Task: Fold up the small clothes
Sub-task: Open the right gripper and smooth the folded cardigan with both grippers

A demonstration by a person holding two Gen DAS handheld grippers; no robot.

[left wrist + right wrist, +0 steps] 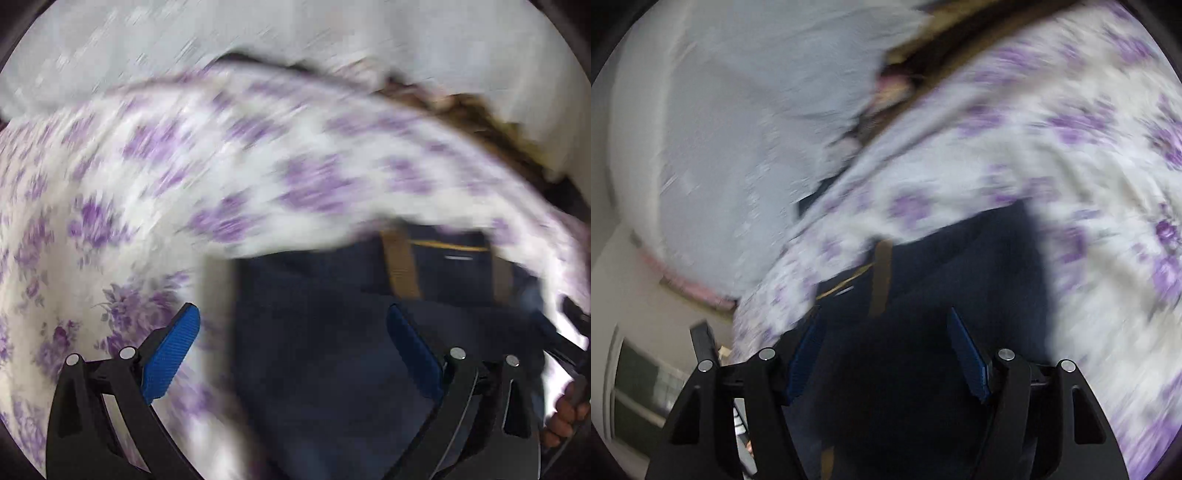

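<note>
Blue ribbed pads (171,356) line my left claw (291,354), and its fingers stand wide apart with nothing pinched between them; only dark navy garment (332,332) shows through the gap, lying below. That navy piece has a tan strap or band (400,266) running across it and a thin yellow line (454,245) near one edge (stitching or trim, I cannot tell through the blur). Beyond it, white cloth printed with purple flowers (221,166) spreads under and around the garment on the left and far sides. At the right edge of this view I see a hand (567,417) wrapped around the black handle of my other tool.

My right claw (886,354) is also spread, its blue pads (967,354) clear of the fabric as far as I can make out, with the same navy garment (942,258) filling the space between and beneath them. The tan strap (881,277) lies just ahead of the left finger. The purple-flowered cloth (1071,166) covers the right and far side, and a pale grey-blue fabric (738,129) is heaped at the left. Both views are heavily smeared, so finer folds in the garment cannot be read.
</note>
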